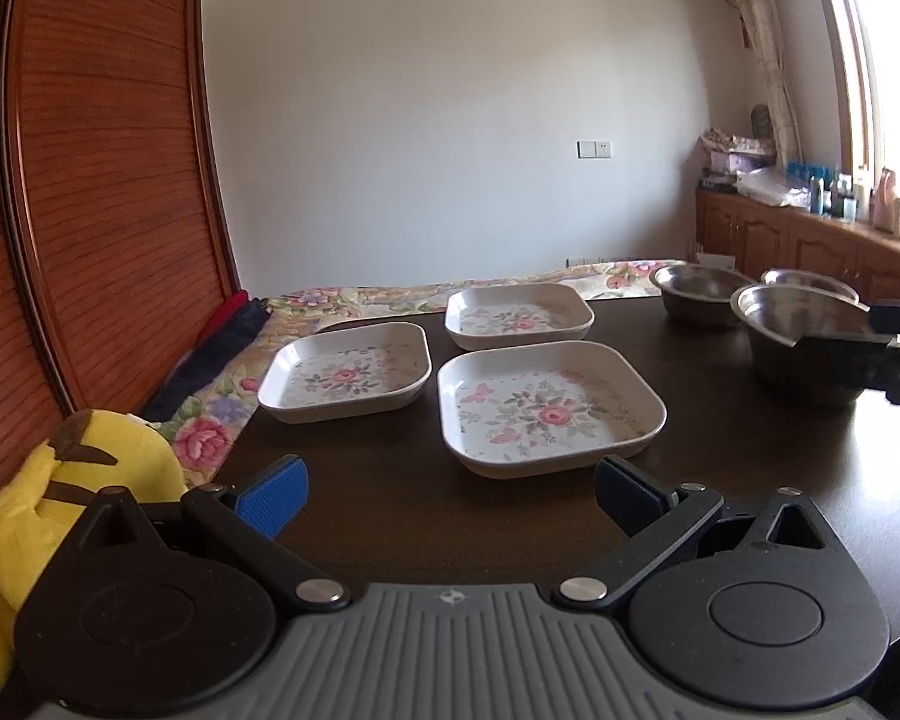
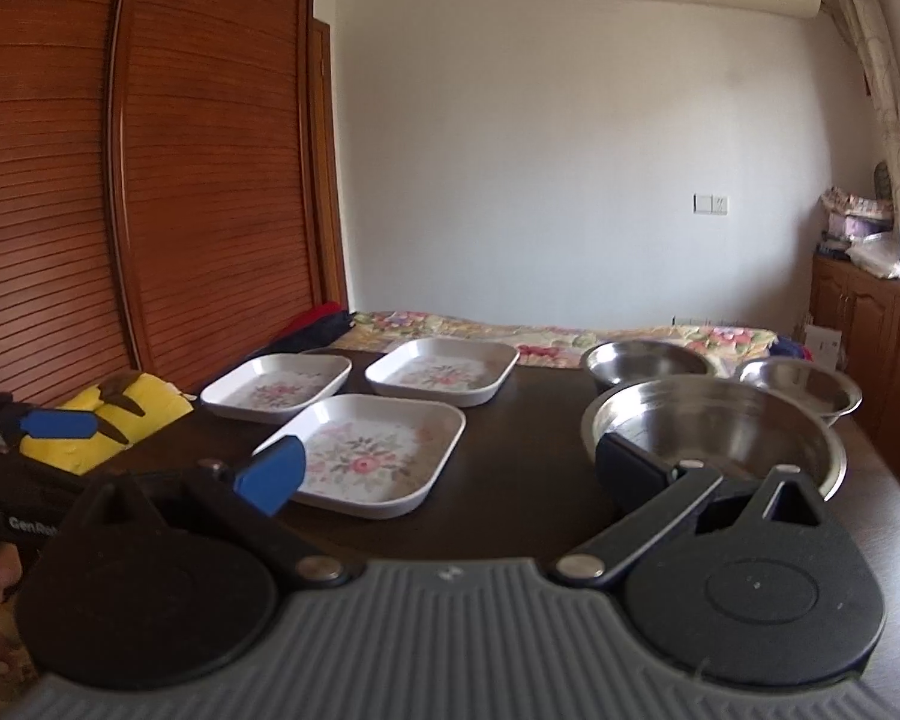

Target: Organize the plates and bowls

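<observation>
A dark brown table holds three square flowery plates close together on its left side. Three shiny metal bowls sit close together on its right side. No dish is stacked on another.

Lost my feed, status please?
Left tongs open, empty. Right tongs open, empty. Three plates, three bowls unstacked on table. Nothing in the way.

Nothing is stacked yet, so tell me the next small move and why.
Probably move the open left gripper forward to the nearest plate and grip its near rim. All three plates lie apart, it sits straight ahead, and both grippers hold nothing.
</observation>
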Demonstrator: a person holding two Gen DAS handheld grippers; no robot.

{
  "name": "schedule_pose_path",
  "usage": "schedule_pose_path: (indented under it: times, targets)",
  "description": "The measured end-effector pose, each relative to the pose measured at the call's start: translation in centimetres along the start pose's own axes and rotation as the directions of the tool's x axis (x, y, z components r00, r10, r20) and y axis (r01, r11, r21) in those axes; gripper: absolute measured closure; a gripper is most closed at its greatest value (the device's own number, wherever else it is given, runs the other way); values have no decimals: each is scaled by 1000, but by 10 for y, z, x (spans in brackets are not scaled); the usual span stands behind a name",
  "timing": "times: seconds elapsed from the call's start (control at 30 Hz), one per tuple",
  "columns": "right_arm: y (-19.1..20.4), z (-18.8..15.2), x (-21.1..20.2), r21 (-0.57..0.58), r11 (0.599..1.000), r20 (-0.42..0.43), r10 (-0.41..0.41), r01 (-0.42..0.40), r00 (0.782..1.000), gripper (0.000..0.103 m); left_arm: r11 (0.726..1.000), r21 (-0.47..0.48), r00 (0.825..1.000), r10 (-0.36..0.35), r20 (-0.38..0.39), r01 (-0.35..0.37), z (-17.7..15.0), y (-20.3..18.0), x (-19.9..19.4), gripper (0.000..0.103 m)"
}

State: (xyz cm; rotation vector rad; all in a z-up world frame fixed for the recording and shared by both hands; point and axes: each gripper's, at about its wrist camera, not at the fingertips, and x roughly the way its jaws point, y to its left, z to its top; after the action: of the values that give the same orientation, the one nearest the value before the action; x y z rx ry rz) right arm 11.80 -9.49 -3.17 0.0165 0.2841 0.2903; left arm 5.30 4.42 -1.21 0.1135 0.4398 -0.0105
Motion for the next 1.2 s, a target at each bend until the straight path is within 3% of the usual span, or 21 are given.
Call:
schedule_pose_path:
  times: [0.13,0.23,0.3,0.47,0.6,0.67,1.0,1.2]
  targets:
    - [2,1,11,9,1000,-23,13,-13,1000,1,1000,24,1000,1,-7,0,4,2,7,0]
    - [5,3,20,2,1000,-43,24,-24,999,11,1000,17,1000,-3,-19,3,8,7,15,2]
    - [6,6,26,1,999,-56,32,-32,998,12,1000,12,1000,-4,-27,5,11,11,21,4]
    - [7,11,40,-19,998,-79,56,-58,995,15,1000,21,999,-14,-41,15,22,17,34,13]
    - [6,15,51,-8,997,-102,78,-79,992,21,999,38,998,-27,-54,29,30,20,44,28]
    - [5,15,56,-5,996,-113,84,-85,990,23,998,40,997,-38,-67,40,31,22,49,31]
    - [-2,18,89,14,994,-194,112,-111,975,51,997,37,991,-60,-118,65,34,27,77,53]
    - [-8,23,106,15,992,-220,122,-122,968,56,994,8,985,-103,-135,105,40,31,94,59]
